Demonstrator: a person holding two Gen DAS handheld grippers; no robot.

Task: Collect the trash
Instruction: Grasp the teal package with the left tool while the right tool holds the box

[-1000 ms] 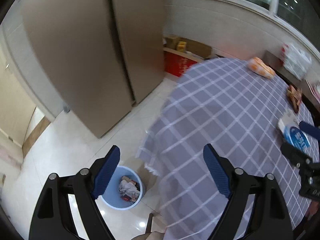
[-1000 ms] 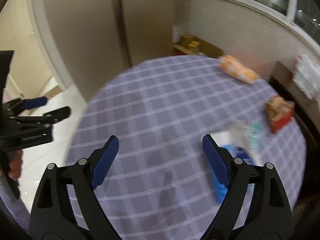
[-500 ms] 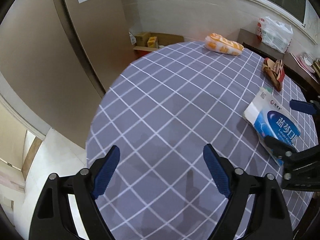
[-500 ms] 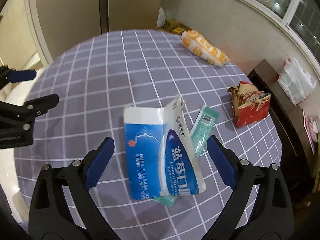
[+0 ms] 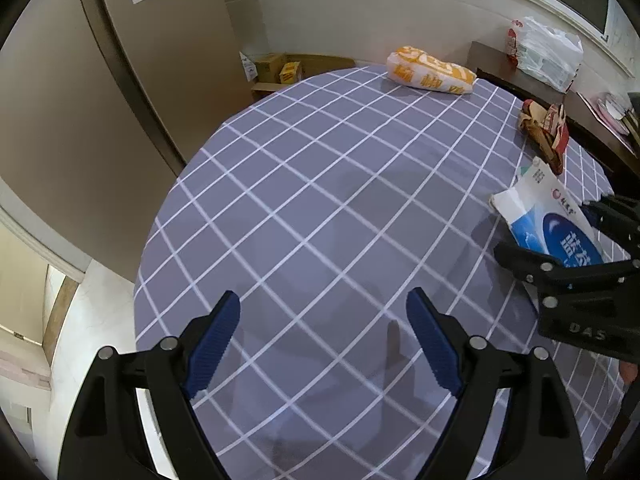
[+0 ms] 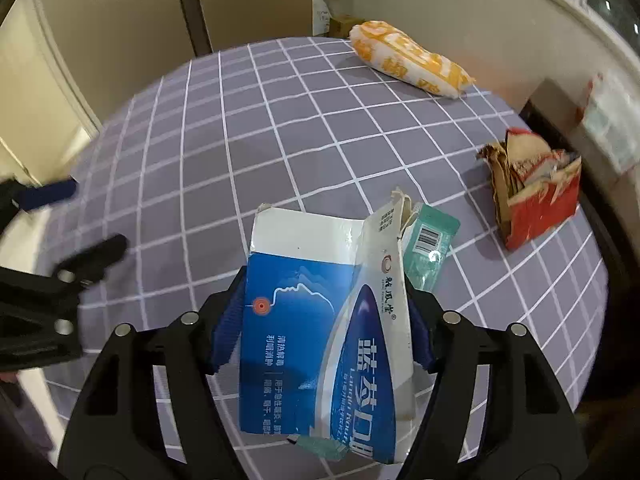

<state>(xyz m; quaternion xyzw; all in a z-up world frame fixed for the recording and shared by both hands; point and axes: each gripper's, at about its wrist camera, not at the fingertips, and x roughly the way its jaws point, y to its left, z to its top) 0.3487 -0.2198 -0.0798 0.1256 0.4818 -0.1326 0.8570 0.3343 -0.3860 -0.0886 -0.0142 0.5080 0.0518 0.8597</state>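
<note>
1. The blue-and-white carton [image 6: 320,320], flattened and torn open at its top, lies near the desk's [image 6: 240,128] right edge, over a teal packet [image 6: 430,248].
2. The right tongs [image 6: 324,320] are closing around the carton.
3. A torn red box [image 6: 536,188] sits nearby; an orange-and-white bag [image 6: 408,58] lies at the far edge.
4. The left tongs [image 5: 322,340] hang open over bare cloth.

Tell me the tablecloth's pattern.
Purple-grey tablecloth with a white grid; clearest in the left wrist view.
</note>
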